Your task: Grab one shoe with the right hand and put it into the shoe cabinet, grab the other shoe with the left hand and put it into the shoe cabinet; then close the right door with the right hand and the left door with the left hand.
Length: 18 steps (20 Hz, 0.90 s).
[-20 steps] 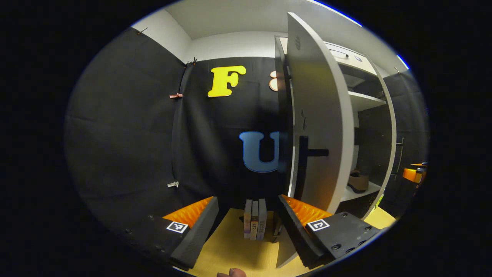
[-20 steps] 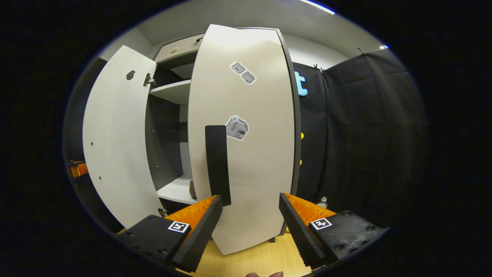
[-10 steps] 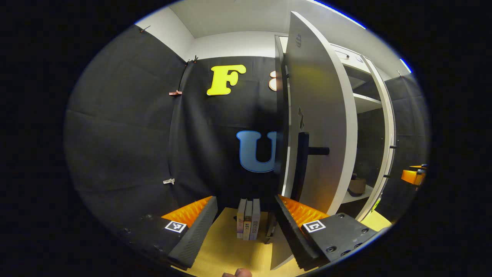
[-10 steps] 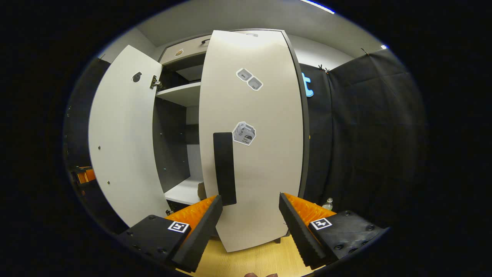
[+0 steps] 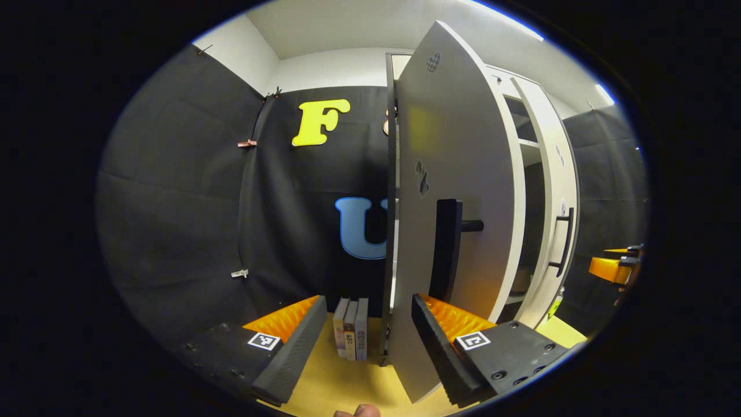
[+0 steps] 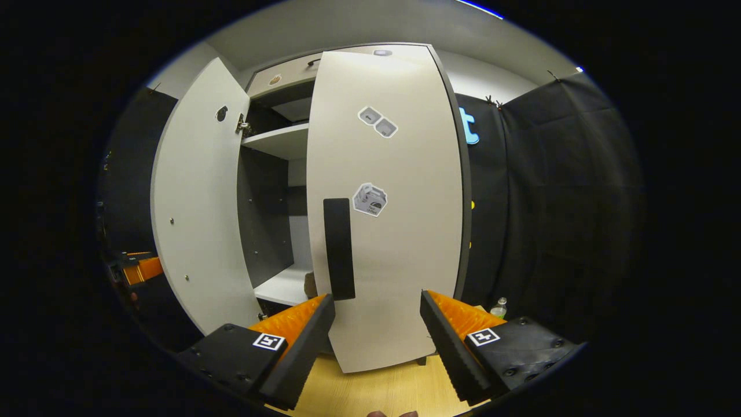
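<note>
You're on the door-closing step: both tools, left (image 5: pixel 362 341) and right (image 6: pixel 376 347), gape empty; push the right door (image 6: pixel 399 231) ahead shut, then the left door (image 5: pixel 457 174).

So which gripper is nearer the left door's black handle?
Left. The left gripper sits right below the left door's handle; the right gripper faces the right door, farther over.

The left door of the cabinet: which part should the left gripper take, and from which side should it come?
Probably the vertical black handle on the left door. It stands off the panel on a short post, so open jaws could close across the bar from the front. The left gripper sits open just below it.
</note>
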### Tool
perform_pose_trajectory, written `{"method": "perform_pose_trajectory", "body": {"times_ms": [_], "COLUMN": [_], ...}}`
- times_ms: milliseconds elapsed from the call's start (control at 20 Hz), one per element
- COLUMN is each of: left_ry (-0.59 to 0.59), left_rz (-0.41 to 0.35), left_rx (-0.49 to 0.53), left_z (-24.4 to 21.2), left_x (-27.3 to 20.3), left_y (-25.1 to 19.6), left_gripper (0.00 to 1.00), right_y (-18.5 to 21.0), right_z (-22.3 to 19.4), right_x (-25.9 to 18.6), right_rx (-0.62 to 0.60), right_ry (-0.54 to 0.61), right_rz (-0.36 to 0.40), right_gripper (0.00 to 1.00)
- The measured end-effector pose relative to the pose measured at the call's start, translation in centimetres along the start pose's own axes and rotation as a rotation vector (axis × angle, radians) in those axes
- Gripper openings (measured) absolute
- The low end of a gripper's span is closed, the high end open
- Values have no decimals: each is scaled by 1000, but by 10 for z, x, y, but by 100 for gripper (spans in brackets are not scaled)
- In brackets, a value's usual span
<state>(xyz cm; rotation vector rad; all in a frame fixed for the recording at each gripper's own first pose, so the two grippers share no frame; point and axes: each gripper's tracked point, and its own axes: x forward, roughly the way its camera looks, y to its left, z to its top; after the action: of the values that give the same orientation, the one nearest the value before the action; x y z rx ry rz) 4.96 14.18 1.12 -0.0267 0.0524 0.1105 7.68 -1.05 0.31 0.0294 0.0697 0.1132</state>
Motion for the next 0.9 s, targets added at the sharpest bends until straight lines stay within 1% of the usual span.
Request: {"method": "perform_pose_trajectory", "body": {"times_ms": [50,100,300,700,750,800,900], "left_ry": [2,3,9,17,19,19,14], "left_rz": [-4,-9,-47,-168,-178,-185,-182], "left_rx": [-3,-4,-8,-50,-48,-45,-33], "left_z": [1,0,-1,-6,-5,-5,-4], "left_x": [0,0,4,29,33,36,44], "left_y": [-4,-9,-35,-104,-111,-119,-129], "left_gripper": [92,95,94,95,97,95,95], "right_y": [1,1,4,5,5,4,4], "right_z": [-1,-1,2,3,4,4,4], "right_x": [0,0,-2,-4,-3,-3,-2], "right_rx": [-1,-2,8,17,19,19,19], "right_ry": [3,3,1,-4,-5,-5,-8], "right_rz": [8,12,30,40,41,41,43], "right_gripper": [98,98,98,98,98,98,98]}}
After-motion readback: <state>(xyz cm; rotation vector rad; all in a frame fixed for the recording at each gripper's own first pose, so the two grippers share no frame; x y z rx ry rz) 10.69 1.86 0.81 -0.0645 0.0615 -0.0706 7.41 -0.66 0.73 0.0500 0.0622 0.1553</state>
